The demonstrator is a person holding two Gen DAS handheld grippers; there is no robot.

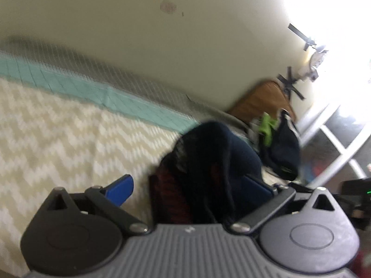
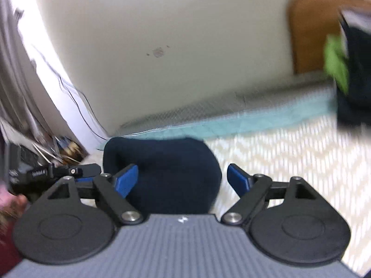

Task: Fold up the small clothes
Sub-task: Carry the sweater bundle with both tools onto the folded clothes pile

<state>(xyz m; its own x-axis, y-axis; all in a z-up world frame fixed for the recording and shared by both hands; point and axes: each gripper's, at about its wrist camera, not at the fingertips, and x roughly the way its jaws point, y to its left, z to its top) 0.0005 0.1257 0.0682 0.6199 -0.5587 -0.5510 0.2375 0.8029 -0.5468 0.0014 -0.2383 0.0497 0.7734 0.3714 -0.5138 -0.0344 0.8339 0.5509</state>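
Both views are motion-blurred and soft, with strong fisheye bending toward the edges. In the left wrist view, daylight from the window [image 1: 336, 34] blows out the upper right to pure white. The wall [image 2: 185, 34] is evenly lit, and the chevron bedspread [image 2: 289, 150] smears into streaks.

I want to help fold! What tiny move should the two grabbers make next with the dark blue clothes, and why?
Probably close the right gripper on the navy garment. Its fingers are spread with the cloth bunched between them, ungripped. The left gripper is open too, around dark cloth on the bedspread.
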